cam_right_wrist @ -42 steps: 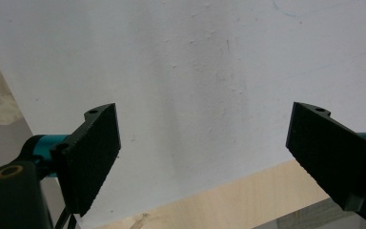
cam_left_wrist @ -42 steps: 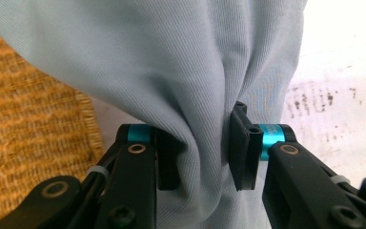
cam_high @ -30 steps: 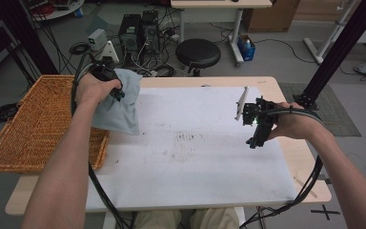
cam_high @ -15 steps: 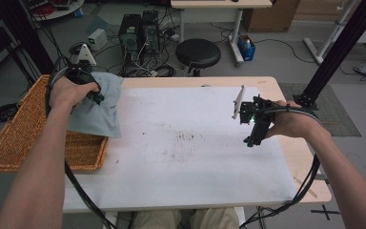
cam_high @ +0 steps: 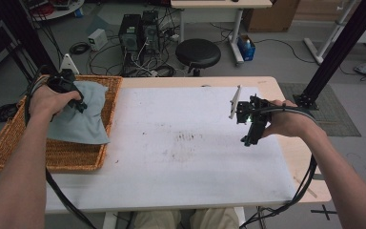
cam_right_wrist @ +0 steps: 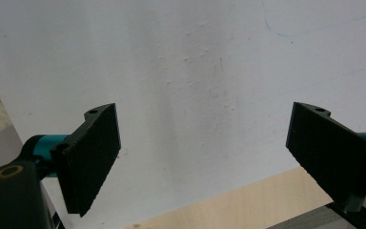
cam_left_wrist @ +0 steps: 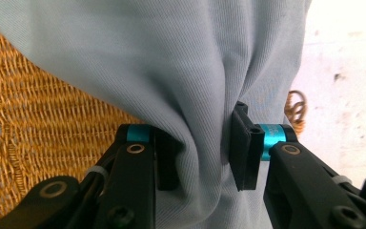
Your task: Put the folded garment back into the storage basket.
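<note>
So my left gripper (cam_high: 71, 98) is pinching a bunched fold of the grey cloth (cam_high: 78, 119), jaws squeezed in on it from both sides. The cloth hangs over the basket (cam_high: 9, 143) at the desk's (cam_high: 171, 176) left edge, draping past the basket's right rim. My right gripper (cam_high: 250, 138) is over by the right edge of the desk, jaws spread wide with nothing between them, just white desk underneath. No labels or writing I can read anywhere.
</note>
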The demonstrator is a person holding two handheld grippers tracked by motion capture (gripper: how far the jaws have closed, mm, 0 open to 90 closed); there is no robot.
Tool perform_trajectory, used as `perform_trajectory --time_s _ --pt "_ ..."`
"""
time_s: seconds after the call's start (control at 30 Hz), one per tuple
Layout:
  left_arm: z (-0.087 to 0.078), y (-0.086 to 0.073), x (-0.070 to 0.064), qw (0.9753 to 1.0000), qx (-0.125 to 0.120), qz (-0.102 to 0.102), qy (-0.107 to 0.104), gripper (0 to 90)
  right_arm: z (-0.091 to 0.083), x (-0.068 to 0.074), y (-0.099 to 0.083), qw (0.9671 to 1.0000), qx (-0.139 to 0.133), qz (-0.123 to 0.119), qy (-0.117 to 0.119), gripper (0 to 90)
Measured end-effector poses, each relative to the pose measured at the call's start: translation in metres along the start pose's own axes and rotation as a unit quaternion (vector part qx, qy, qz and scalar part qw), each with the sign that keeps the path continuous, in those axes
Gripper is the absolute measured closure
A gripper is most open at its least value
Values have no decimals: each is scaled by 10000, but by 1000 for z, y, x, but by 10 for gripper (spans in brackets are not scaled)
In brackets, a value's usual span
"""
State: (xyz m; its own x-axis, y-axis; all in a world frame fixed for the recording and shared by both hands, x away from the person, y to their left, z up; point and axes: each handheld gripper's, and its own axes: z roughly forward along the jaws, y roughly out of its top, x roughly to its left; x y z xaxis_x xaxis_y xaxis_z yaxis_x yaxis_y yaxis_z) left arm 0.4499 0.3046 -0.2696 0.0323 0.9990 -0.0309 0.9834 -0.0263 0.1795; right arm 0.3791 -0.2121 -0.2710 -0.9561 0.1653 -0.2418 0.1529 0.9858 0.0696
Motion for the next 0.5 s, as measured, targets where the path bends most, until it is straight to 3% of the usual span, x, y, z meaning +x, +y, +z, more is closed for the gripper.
perform_trajectory --time_s 0.17,0.43,0.5 --pt "8 -1 5 10000 59 74 12 674 1 0 2 10000 30 -16 -4 112" --pt "12 -5 20 10000 64 -12 -49 673 2 -2 1 9999 49 -112 -9 112" --pt "13 -6 21 10000 76 -11 -63 673 2 -1 2 10000 29 -22 6 112"
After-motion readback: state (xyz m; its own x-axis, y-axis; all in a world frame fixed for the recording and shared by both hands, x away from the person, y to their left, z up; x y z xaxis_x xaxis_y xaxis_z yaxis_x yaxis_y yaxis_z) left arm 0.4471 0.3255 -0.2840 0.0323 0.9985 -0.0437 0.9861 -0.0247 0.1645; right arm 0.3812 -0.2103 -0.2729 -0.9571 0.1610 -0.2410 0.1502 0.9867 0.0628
